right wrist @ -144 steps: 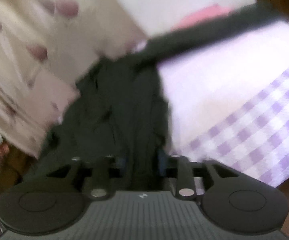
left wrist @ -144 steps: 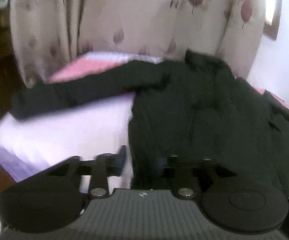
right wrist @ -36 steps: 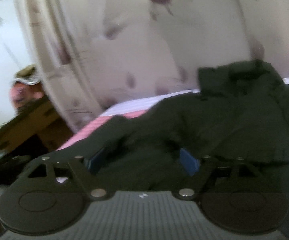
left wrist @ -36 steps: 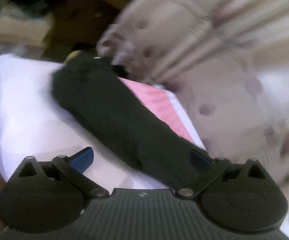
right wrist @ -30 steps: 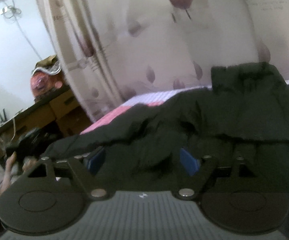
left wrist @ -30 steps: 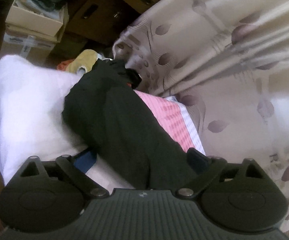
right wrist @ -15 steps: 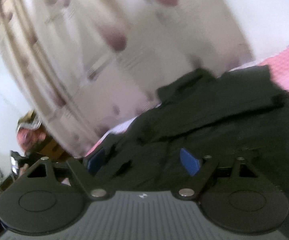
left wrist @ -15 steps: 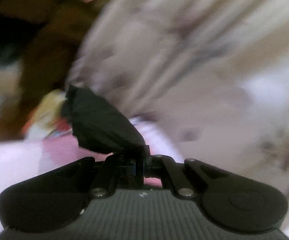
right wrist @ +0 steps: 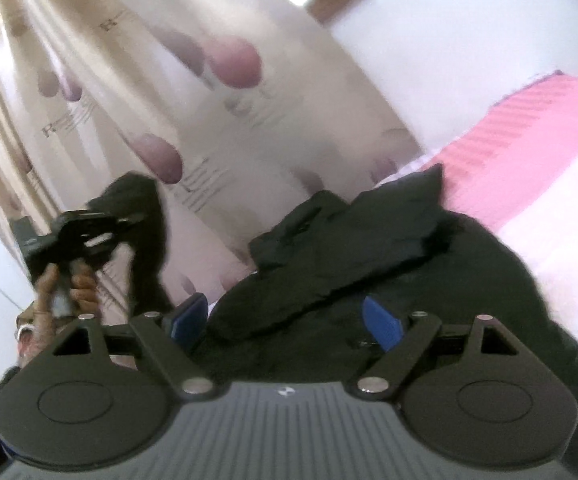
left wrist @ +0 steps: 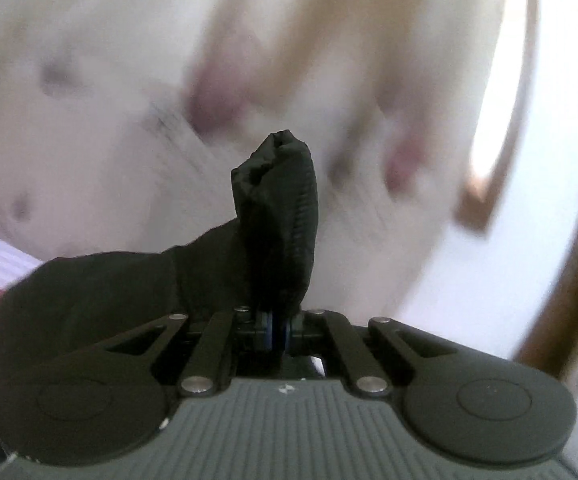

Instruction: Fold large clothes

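Note:
A large black jacket (right wrist: 369, 256) lies spread on the bed. My left gripper (left wrist: 275, 330) is shut on the end of its black sleeve (left wrist: 281, 216), whose cuff stands up above the jaws. In the right wrist view the left gripper (right wrist: 129, 218) holds the sleeve (right wrist: 149, 240) lifted off the bed at the left. My right gripper (right wrist: 287, 318) is open, its blue pads (right wrist: 383, 322) just over the jacket's body near the collar (right wrist: 401, 196), holding nothing.
A pale curtain (right wrist: 137, 92) with mauve leaf prints hangs behind the bed. The bed (right wrist: 561, 240) has a white cover and a pink striped part (right wrist: 541, 116) at the right. A brown window frame (left wrist: 485, 184) shows on the wall.
My left gripper closed on the sleeve end and lifted it up off the bed. My right gripper stayed open and shifted over the jacket's body toward the collar.

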The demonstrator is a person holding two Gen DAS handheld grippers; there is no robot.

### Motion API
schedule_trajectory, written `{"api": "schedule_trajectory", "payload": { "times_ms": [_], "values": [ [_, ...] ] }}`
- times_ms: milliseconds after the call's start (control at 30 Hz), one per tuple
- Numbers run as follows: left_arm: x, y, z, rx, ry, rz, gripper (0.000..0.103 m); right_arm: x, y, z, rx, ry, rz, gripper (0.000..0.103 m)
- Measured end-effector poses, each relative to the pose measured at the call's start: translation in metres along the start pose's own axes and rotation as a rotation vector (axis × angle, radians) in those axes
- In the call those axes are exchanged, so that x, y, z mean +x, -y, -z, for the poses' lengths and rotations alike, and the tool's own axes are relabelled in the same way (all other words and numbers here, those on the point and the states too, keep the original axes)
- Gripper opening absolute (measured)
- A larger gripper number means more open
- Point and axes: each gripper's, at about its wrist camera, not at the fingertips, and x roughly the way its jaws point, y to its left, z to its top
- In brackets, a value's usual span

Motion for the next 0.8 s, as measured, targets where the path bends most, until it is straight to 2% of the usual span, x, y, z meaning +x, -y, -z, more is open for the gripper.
{"api": "schedule_trajectory", "payload": {
  "times_ms": [167, 267, 300, 333, 367, 400, 467, 567, 633, 700, 800],
  "values": [
    [0.054, 0.033, 0.072, 0.120, -0.123, 0.021, 0.007, -0.006, 0.018, -0.004, 0.029, 0.007, 0.020, 0.086],
    [0.065, 0.036, 0.100, 0.187, -0.158, 0.035, 0.025, -0.007, 0.022, -0.007, 0.031, 0.009, 0.012, 0.086],
    [0.065, 0.037, 0.106, 0.210, -0.157, 0.044, 0.044, -0.007, 0.022, -0.009, 0.032, 0.008, 0.009, 0.086],
    [0.064, 0.038, 0.112, 0.225, -0.147, 0.046, 0.071, -0.006, 0.023, -0.011, 0.032, 0.008, 0.005, 0.086],
    [0.060, 0.038, 0.114, 0.238, -0.126, 0.042, 0.083, -0.005, 0.022, -0.013, 0.031, 0.010, 0.001, 0.088],
    [0.052, 0.038, 0.116, 0.248, -0.083, 0.034, 0.101, -0.003, 0.022, -0.015, 0.029, 0.009, -0.004, 0.092],
    [0.029, 0.036, 0.115, 0.264, -0.011, 0.048, 0.103, 0.004, 0.019, -0.023, 0.013, 0.002, -0.010, 0.094],
    [0.006, 0.019, 0.109, 0.225, -0.012, 0.068, 0.103, 0.021, 0.013, -0.039, 0.007, -0.005, -0.027, 0.097],
    [-0.008, -0.003, 0.107, 0.172, -0.002, 0.025, 0.103, 0.039, 0.008, -0.052, 0.009, -0.024, -0.045, 0.099],
    [-0.023, -0.031, 0.110, 0.126, 0.001, -0.057, 0.103, 0.063, 0.003, -0.065, -0.007, -0.051, -0.063, 0.100],
    [-0.038, -0.078, 0.112, 0.073, 0.001, -0.162, 0.103, 0.109, -0.004, -0.081, -0.048, -0.104, -0.024, 0.101]
  ]
}}
